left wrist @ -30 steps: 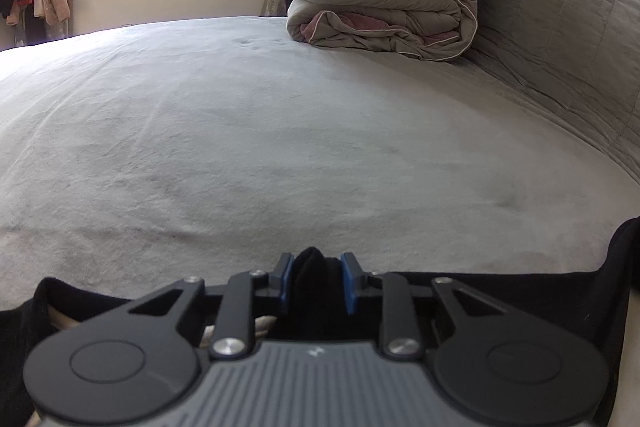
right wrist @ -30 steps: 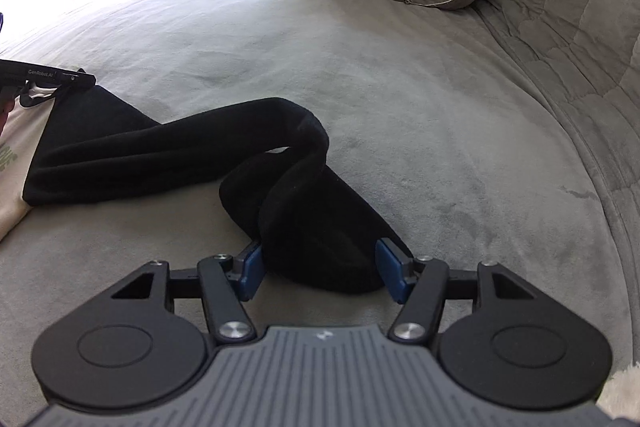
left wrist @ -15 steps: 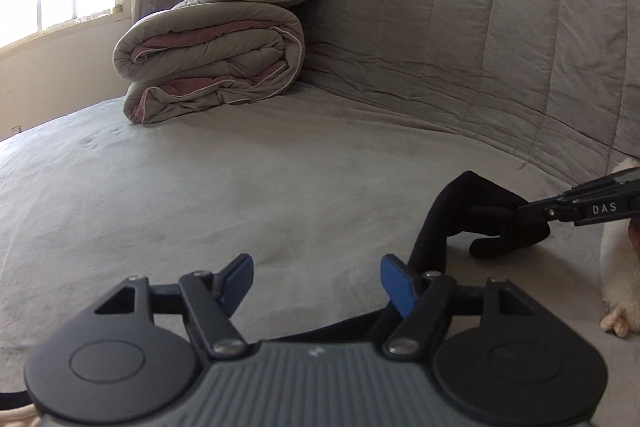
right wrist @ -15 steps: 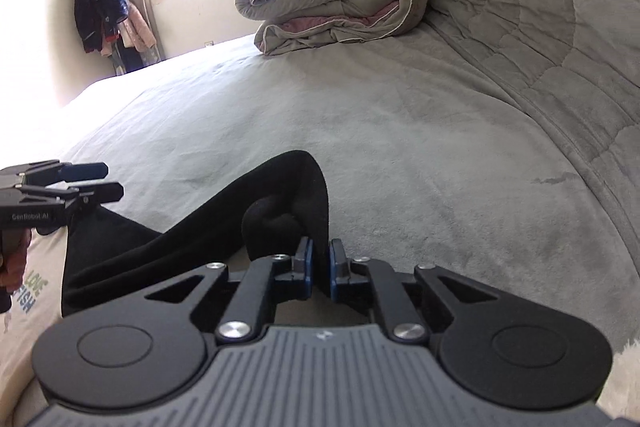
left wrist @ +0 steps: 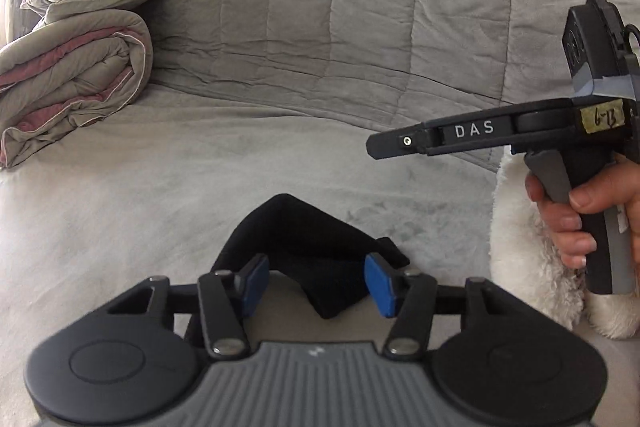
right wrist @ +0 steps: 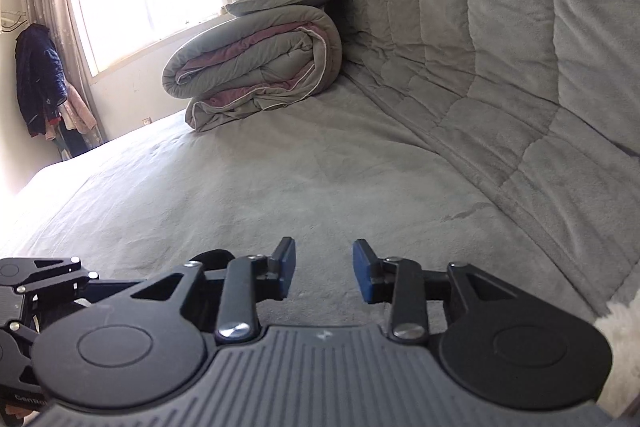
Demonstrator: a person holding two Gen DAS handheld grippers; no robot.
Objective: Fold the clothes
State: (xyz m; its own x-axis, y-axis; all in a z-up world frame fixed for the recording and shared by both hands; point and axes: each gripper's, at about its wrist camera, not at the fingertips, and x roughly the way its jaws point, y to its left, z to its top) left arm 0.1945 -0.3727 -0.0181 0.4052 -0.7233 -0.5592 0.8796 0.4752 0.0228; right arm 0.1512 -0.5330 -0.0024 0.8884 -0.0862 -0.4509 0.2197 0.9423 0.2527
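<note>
The black garment (left wrist: 320, 247) lies bunched on the grey bed (left wrist: 160, 187), between folds. The left tongs (left wrist: 316, 283) have just been narrowing, spread over it; the right tongs (right wrist: 324, 275) have just opened, empty. Next likely calls for regripping an edge.

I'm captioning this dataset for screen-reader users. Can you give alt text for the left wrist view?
An open left hand-held gripper hovers over a crumpled black fabric garment on a grey plush bed cover. At right, a hand holds the right hand-held gripper above it; a folded grey-and-mauve duvet sits far left.
</note>
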